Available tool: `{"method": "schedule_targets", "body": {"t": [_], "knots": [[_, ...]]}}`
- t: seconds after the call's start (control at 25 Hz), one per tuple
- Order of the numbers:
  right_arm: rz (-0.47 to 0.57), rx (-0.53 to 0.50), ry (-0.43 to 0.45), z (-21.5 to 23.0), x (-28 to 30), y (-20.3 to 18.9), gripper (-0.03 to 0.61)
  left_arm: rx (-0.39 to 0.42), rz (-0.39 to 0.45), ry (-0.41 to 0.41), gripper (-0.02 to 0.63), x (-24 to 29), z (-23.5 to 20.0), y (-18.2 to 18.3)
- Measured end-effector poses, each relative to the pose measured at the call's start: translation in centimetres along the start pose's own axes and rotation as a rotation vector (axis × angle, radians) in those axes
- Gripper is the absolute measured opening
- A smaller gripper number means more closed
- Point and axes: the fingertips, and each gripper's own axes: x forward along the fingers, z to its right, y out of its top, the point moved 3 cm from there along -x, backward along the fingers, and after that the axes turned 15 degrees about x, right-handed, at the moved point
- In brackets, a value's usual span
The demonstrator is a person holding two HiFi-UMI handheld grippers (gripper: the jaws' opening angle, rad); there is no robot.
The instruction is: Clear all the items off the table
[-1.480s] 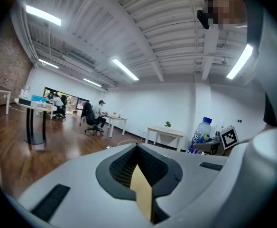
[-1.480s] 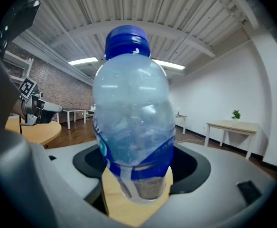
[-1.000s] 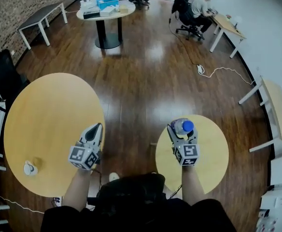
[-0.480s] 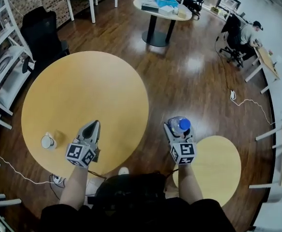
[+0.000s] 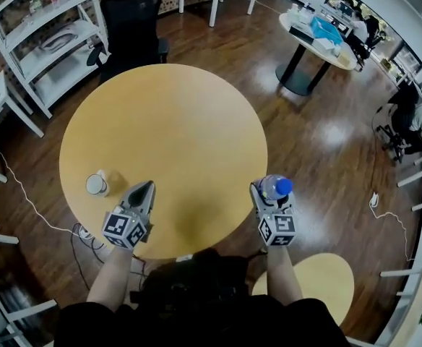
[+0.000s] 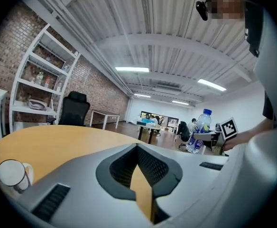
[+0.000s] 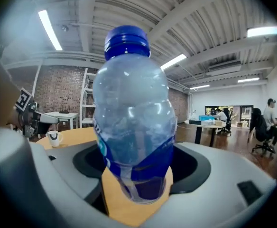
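Note:
A clear water bottle (image 5: 274,188) with a blue cap and blue label stands upright in my right gripper (image 5: 270,194), which is shut on it at the right edge of the large round wooden table (image 5: 168,136). In the right gripper view the bottle (image 7: 133,122) fills the space between the jaws. My left gripper (image 5: 141,191) hovers over the table's near edge, shut and empty. A small white mug (image 5: 96,183) stands on the table just left of it, also seen as the mug (image 6: 13,173) at the lower left of the left gripper view.
White shelving (image 5: 45,42) and a black office chair (image 5: 133,20) stand behind the table. A smaller round table (image 5: 319,284) lies at my lower right. Another table with a blue box (image 5: 318,33) and seated people are far right. A cable runs across the floor (image 5: 23,201).
The view has swung left: the large round table has come from the left side to the centre, and both grippers now hang over its near edge, the bottle still held.

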Motion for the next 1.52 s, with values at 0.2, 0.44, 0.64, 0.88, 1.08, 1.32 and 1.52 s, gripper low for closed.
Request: {"method": "schedule_targets", "body": {"t": [0.2,0.44,0.64,0.88,1.08,1.32,1.52], "knots": [[-0.057,-0.025,0.110,-1.0,5.7,-0.4,0.382,-0.008,-0.018,0.112,0.002,0.7,-2.3,-0.4],[-0.101,-0.027,0.186,-0.3,11.2,0.3,0.382,-0.036,-0.028,0.158,0.002,3.7,-3.2,-0.6],[-0.169,-0.026,0.230,0.9,15.3,-0.6,0.382,-0.048,-0.084,0.208,0.002,5.4,-3.8,-2.0],[-0.244,0.011,0.292,0.2,19.3,-3.3,0.382,-0.077,-0.148,0.308,0.002,4.8,-4.8,-4.7],[-0.308,-0.002,0.337,-0.9,21.7,-5.8,0.382,-0.115,-0.208,0.362,0.002,3.8,-4.7,-6.9],[-0.328,-0.008,0.348,-1.6,23.1,-8.1,0.383,-0.152,-0.229,0.416,0.002,3.3,-4.5,-8.3],[-0.272,0.003,0.345,-2.6,23.4,-8.1,0.385,-0.163,-0.243,0.421,0.002,3.4,-4.8,-8.8]]}}
